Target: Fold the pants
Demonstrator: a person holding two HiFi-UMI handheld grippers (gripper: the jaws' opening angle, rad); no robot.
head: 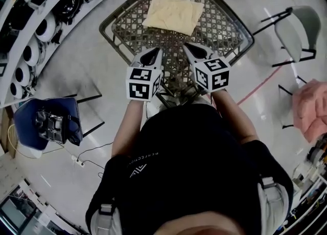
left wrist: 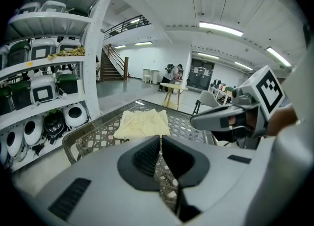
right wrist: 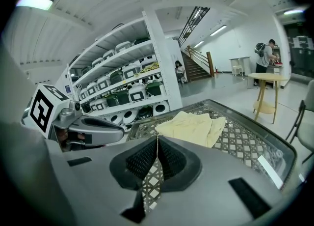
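Large open lab or test hall, not a home. Evident from tall white shelving (left wrist: 46, 64) packed with rows of near-identical white and dark machine units (left wrist: 44, 88), long strip lights (left wrist: 221, 28) on a high white ceiling, and a railed staircase (left wrist: 114, 62) rising to an upper level. Also from the bare polished grey floor (head: 97, 60) marked with a red tape line (head: 263, 87), a power strip (head: 79, 161) trailing cable across it, scattered grey chairs (head: 301, 27), and people (left wrist: 172, 72) working at a far table.
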